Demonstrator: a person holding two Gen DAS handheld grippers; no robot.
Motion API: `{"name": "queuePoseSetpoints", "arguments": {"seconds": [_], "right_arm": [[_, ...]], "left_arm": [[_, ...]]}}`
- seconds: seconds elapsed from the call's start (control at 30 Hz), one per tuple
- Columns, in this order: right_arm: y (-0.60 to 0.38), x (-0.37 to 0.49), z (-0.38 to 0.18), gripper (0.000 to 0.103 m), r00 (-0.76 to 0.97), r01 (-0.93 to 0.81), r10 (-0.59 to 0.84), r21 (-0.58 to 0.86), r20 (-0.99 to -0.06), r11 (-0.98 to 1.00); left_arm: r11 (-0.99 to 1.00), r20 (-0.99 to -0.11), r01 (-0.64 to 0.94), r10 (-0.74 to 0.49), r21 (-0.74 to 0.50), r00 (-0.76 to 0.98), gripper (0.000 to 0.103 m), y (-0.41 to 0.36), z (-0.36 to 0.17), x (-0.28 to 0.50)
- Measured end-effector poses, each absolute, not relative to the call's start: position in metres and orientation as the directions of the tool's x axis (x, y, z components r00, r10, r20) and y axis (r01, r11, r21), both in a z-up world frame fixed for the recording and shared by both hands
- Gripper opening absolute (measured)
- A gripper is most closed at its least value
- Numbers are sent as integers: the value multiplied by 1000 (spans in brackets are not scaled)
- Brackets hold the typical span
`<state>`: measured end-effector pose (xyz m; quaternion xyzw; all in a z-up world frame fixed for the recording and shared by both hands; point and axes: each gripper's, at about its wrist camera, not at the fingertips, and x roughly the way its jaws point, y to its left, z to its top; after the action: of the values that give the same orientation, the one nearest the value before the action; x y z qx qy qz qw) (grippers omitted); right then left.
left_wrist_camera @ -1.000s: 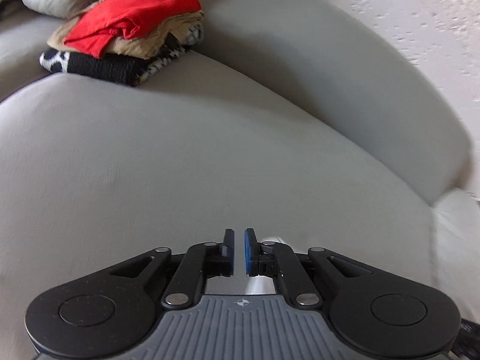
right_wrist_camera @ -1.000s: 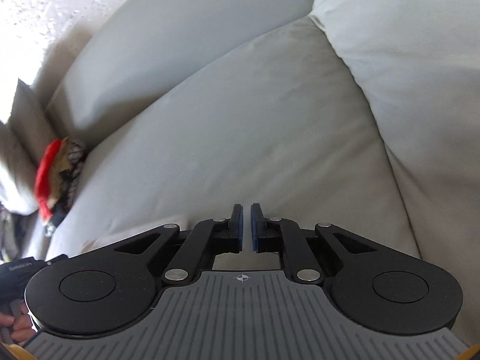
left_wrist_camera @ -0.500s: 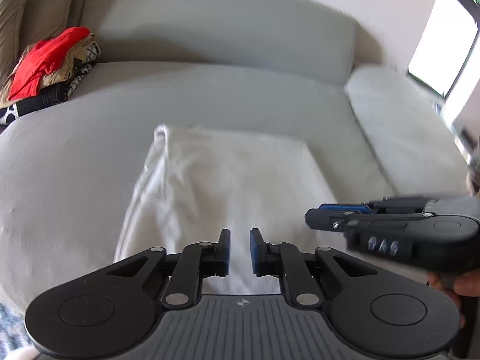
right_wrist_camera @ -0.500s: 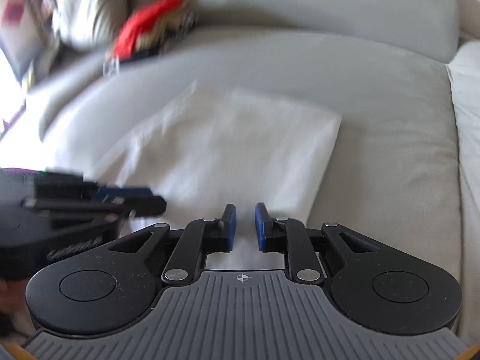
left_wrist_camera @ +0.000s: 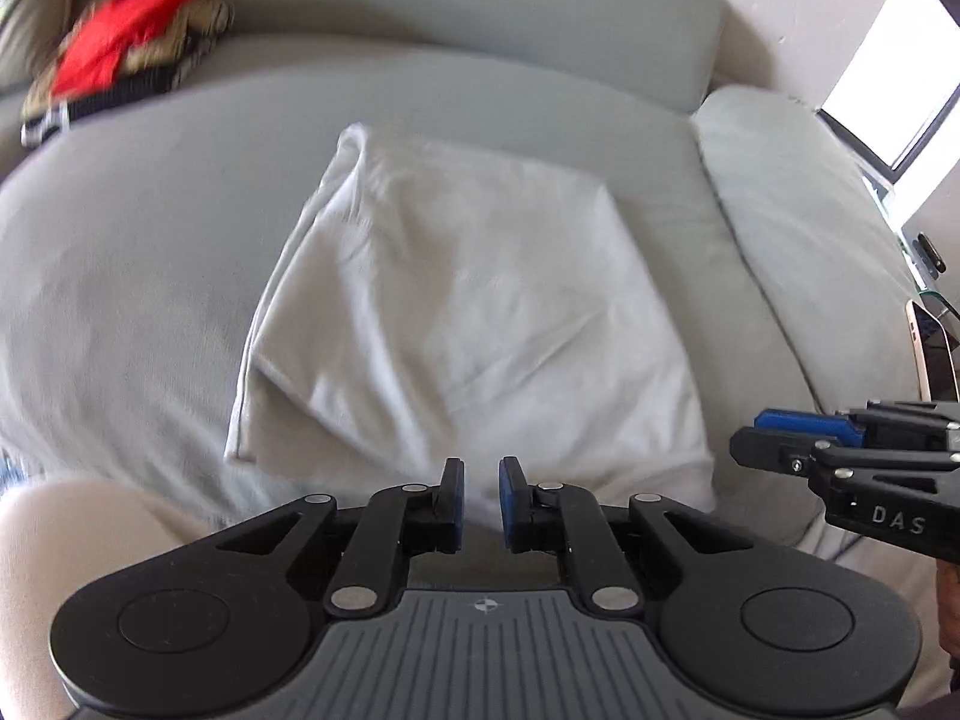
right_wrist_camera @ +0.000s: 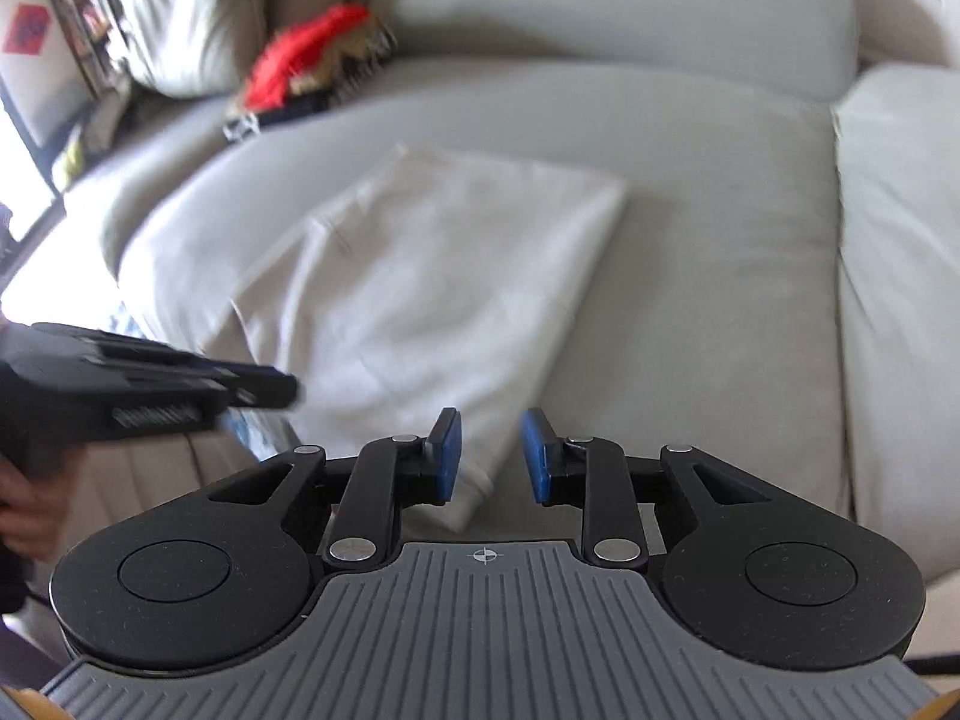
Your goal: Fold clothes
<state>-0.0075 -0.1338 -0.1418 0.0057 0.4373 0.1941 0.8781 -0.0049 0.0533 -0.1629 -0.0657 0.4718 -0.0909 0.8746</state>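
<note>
A white garment [left_wrist_camera: 468,312], folded into a rough rectangle, lies flat on the grey sofa seat [left_wrist_camera: 120,240]. My left gripper [left_wrist_camera: 480,480] hovers over the garment's near edge, its blue pads a narrow gap apart with nothing between them. In the right wrist view the same garment [right_wrist_camera: 432,276] runs away to the upper left. My right gripper [right_wrist_camera: 486,438] is above the near right corner and its jaws are opening; the corner shows in the gap below, not pinched. Each gripper shows in the other's view: the right gripper [left_wrist_camera: 744,438] and the left gripper [right_wrist_camera: 288,387].
A pile of folded clothes [left_wrist_camera: 132,54] with a red piece on top sits at the sofa's far left. A pale pillow [right_wrist_camera: 180,18] leans behind it. Another seat cushion [left_wrist_camera: 798,210] is to the right, with a phone [left_wrist_camera: 927,348] on a glass table beyond. A person's light-trousered leg [left_wrist_camera: 72,540] is near left.
Both grippers swung from bare sofa to over the white garment, which has come into view and closer. The right jaws have widened; the left gap grew slightly.
</note>
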Motion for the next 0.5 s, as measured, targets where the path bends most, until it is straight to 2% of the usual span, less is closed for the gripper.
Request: {"name": "queuePoseSetpoints", "arguments": {"seconds": [0.07,0.17,0.33,0.43,0.47,0.5], "right_arm": [[-127,-3,-146,29,540,-364,372,189,-755,912],[-119,6,-165,29,492,-352,359,196,-793,915],[-144,-6,-180,29,363,-271,363,276,-858,922],[-165,-12,-175,30,356,-210,376,319,-855,924],[-172,-13,-173,32,359,-190,382,334,-852,923],[-178,-14,-170,39,375,-173,396,356,-838,918]], "left_arm": [[976,-799,121,-220,-184,560,11,45,-160,-3],[981,-793,145,-187,-125,579,12,35,-164,5],[987,-829,147,-129,-57,544,12,27,-180,2],[984,-881,173,-115,-38,460,13,26,-179,-3],[982,-905,180,-131,-61,406,15,28,-180,-4],[979,-922,181,-156,-96,355,21,31,-182,-5]]}}
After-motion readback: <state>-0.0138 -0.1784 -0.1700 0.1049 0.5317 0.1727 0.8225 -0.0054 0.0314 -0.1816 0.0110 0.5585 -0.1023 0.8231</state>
